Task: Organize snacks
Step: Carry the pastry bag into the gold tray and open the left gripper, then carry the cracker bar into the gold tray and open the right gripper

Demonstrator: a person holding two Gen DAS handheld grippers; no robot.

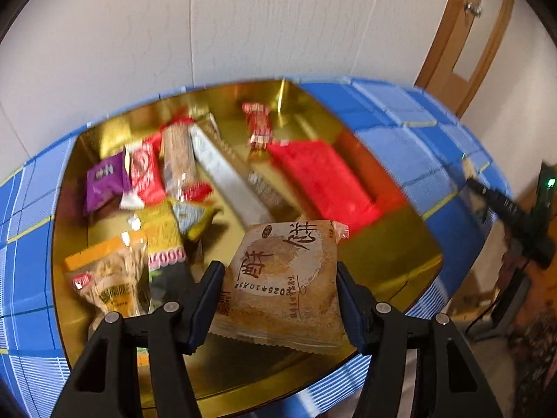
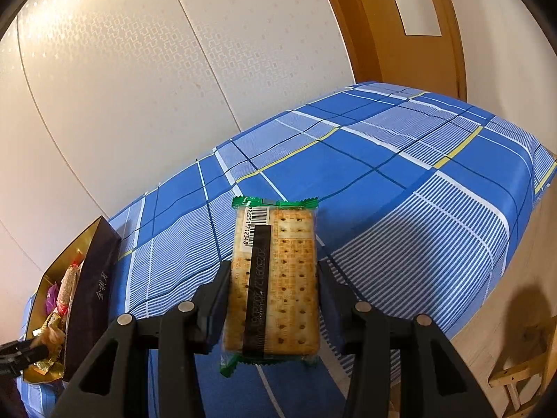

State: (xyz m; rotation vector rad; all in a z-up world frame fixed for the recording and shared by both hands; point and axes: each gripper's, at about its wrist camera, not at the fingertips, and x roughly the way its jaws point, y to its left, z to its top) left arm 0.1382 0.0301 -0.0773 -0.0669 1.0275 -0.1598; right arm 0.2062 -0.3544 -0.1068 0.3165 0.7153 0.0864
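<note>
My left gripper is shut on a tan pastry packet with brown characters and holds it over the near part of a gold-lined snack box. The box holds several snacks: a red packet, a purple packet, a silver bar, an orange-topped packet. My right gripper is shut on a green-edged cracker packet, held above the blue checked tablecloth. The same box, dark outside, shows at the far left of the right wrist view.
A white wall stands behind the table. A wooden door frame is at the right. The other gripper's tip shows at the box's right. A wooden stool stands past the table's right edge.
</note>
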